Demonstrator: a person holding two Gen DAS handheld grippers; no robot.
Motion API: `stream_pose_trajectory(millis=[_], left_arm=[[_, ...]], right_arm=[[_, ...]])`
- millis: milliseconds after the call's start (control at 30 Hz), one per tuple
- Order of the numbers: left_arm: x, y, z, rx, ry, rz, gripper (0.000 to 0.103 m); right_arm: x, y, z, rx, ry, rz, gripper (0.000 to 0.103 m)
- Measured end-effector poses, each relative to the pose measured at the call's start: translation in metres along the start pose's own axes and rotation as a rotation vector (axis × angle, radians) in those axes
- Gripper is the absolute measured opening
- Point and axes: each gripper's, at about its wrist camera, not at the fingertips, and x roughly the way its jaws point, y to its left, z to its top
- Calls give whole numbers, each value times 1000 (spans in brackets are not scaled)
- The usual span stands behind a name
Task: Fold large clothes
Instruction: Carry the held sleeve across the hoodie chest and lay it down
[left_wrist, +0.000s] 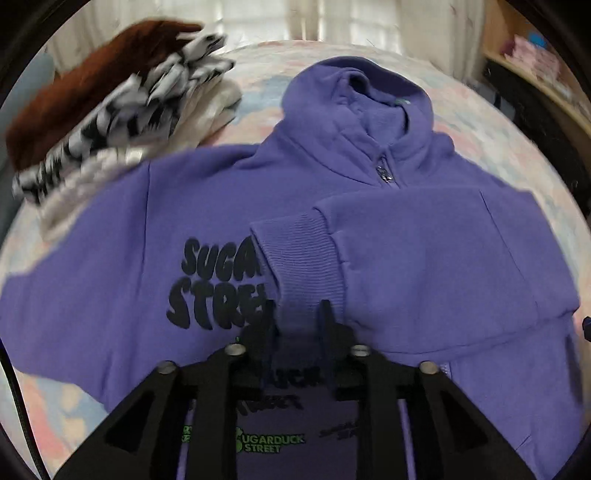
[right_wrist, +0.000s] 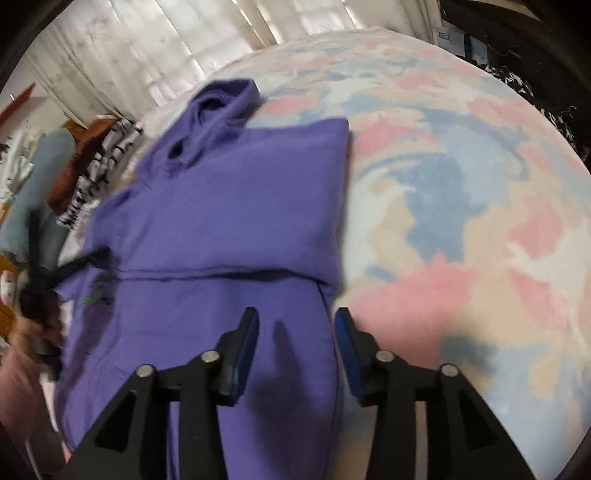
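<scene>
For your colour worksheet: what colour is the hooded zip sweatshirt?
Purple hooded zip sweatshirt, clearest in the left wrist view.

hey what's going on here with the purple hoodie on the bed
A person with a gripper in each hand is folding a purple hoodie spread on a pastel blanket. The left gripper is closed on the ribbed cuff of one sleeve, which is folded across the chest. The right gripper is open over the hoodie's side edge, holding nothing. A pile of other clothes sits beside the hood.

Pastel pink-blue-cream bed cover underneath; stack of clothes at far left — brown on top, black-and-white patterned below. Pale curtains behind.
</scene>
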Motion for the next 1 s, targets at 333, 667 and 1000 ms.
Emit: stream_pose_trajectory(millis=[333, 667, 1000], left_arm=[[19, 8, 27, -34, 54, -55, 37], [26, 14, 55, -79, 6, -72, 3], [34, 22, 60, -59, -37, -32, 3]], right_arm=[[28, -27, 84, 203, -46, 53, 56], [99, -35, 135, 247, -7, 16, 9], [92, -38, 118, 235, -128, -87, 18]])
